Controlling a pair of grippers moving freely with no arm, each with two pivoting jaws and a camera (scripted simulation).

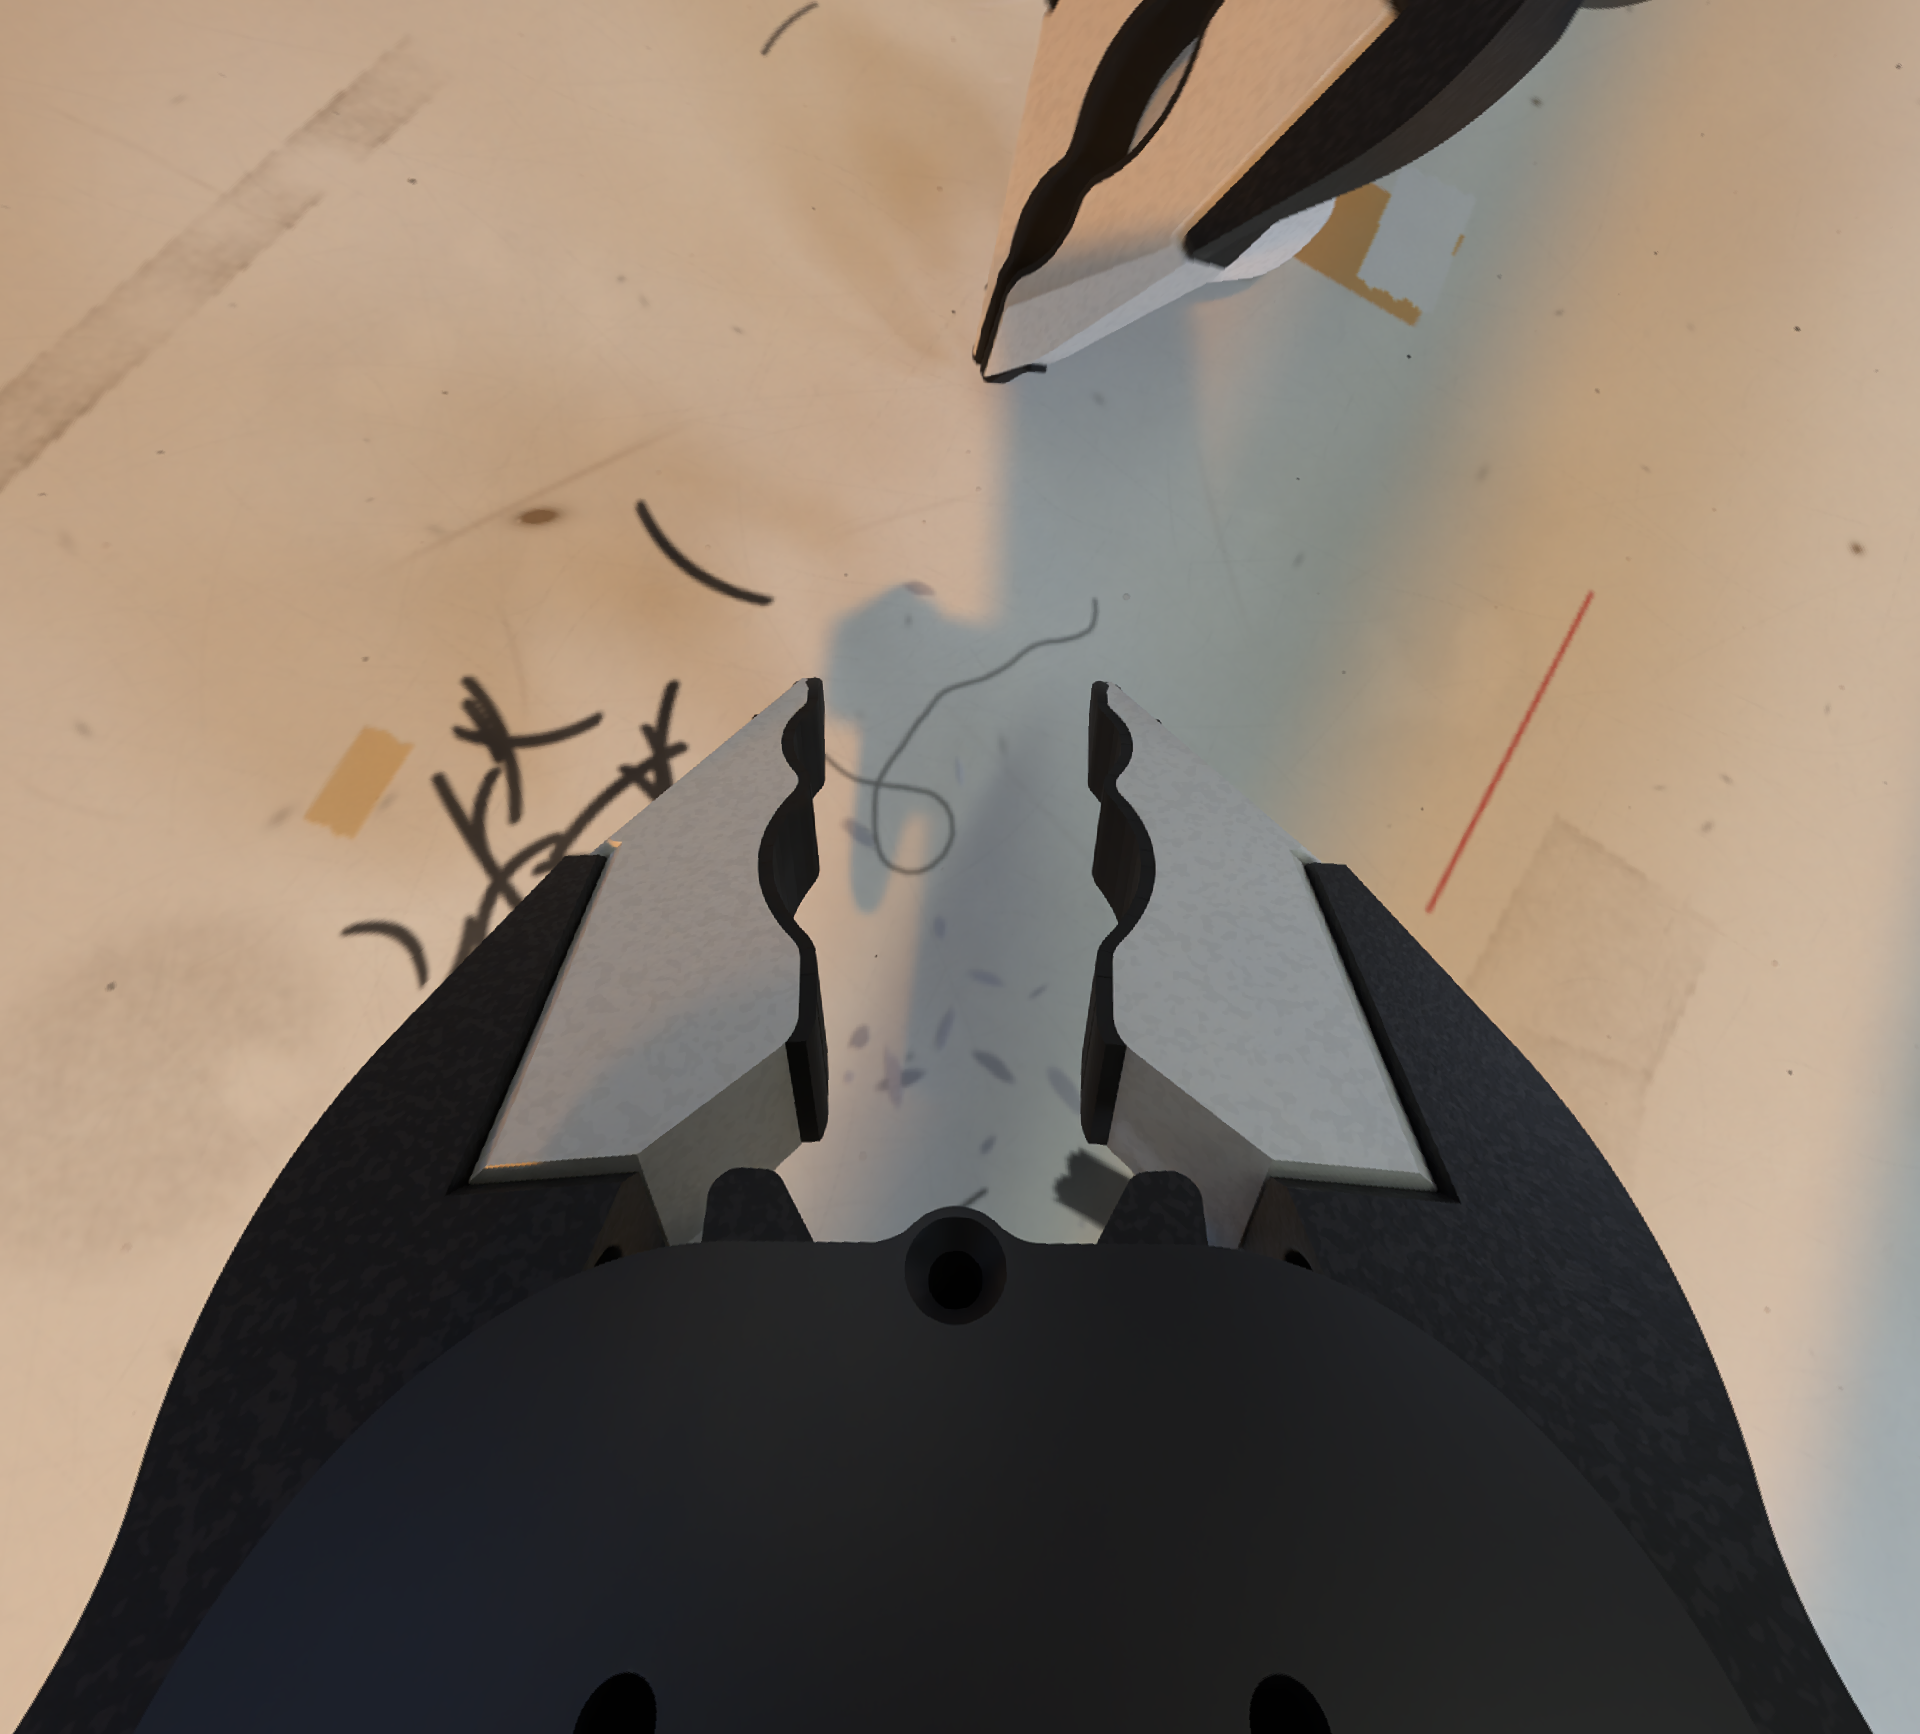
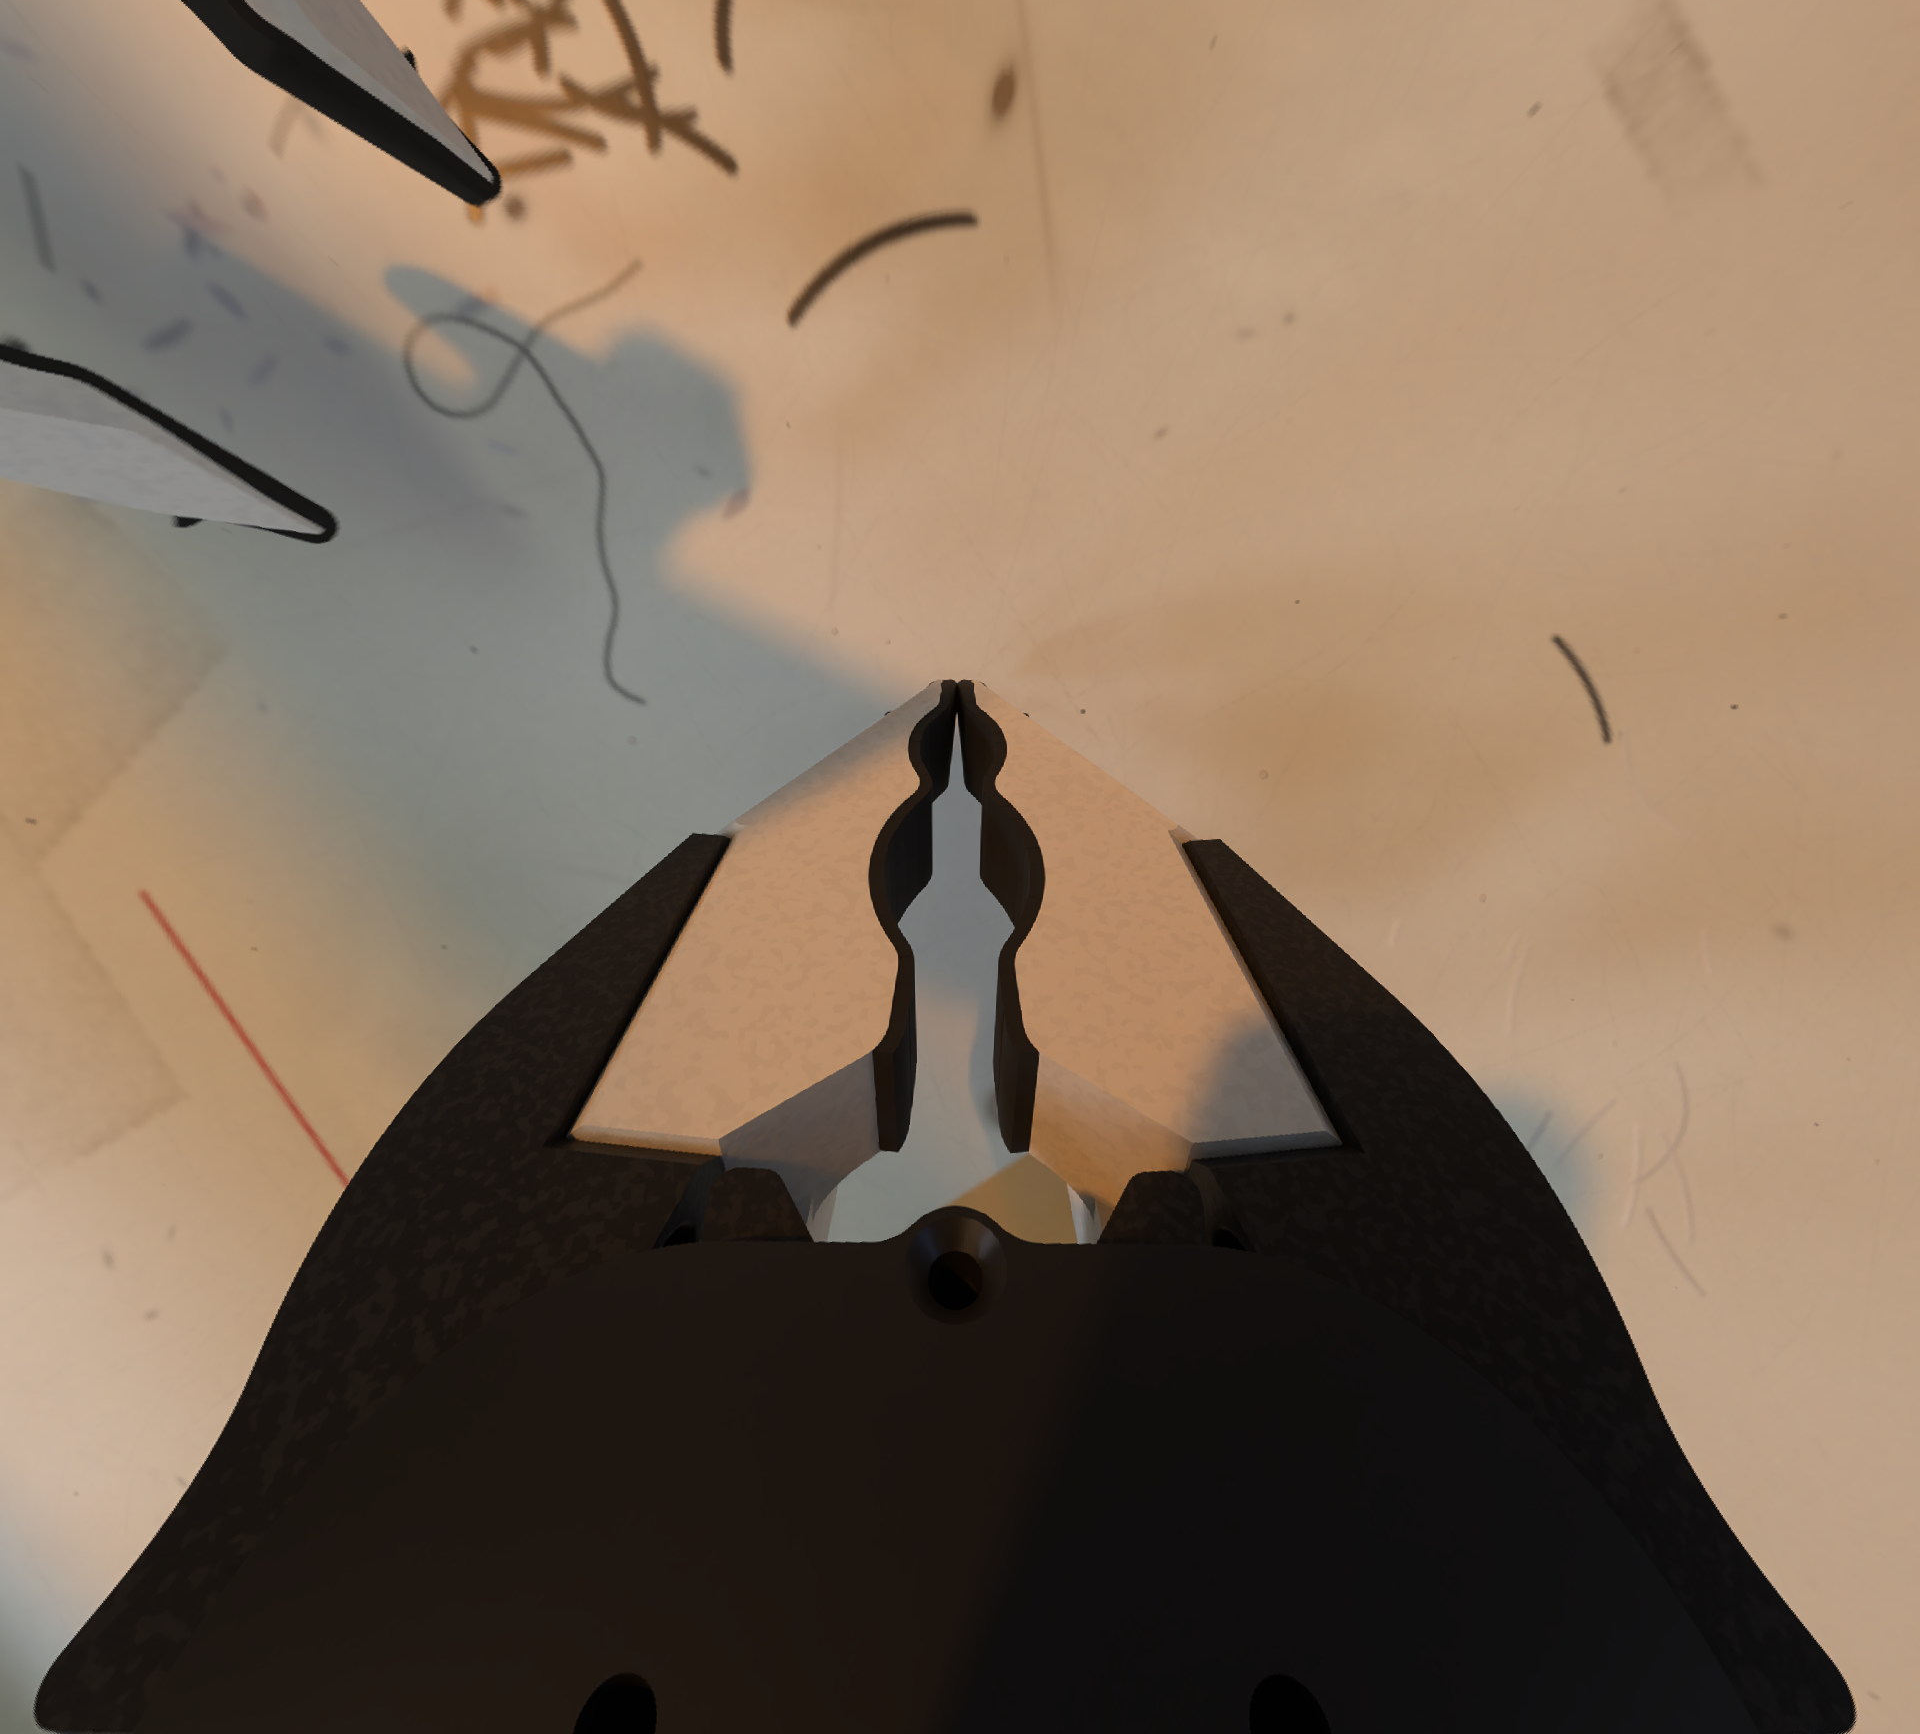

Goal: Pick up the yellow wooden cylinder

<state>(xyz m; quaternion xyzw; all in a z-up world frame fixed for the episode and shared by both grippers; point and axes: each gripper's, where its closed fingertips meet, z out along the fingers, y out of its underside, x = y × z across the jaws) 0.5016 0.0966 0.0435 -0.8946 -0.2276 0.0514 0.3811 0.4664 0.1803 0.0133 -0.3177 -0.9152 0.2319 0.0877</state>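
Note:
No yellow wooden cylinder shows in either view. My left gripper [image 1: 956, 697] is open and empty, its pale fingers [image 1: 686, 936] spread above the beige table top [image 1: 416, 334]. My right gripper [image 2: 956, 687] is shut with its tips touching and nothing between them. The right gripper also shows in the left wrist view [image 1: 1003, 365] at the upper right, pointing down at the table. The left gripper also shows in the right wrist view [image 2: 405, 354] at the upper left, open.
The table top [image 2: 1351, 334] is scuffed, with dark scribbles [image 1: 540, 811], a thin red line [image 1: 1507, 749] and patches of tan tape [image 1: 358, 780]. Grey shadows of the grippers fall on the middle of the table [image 1: 1091, 541].

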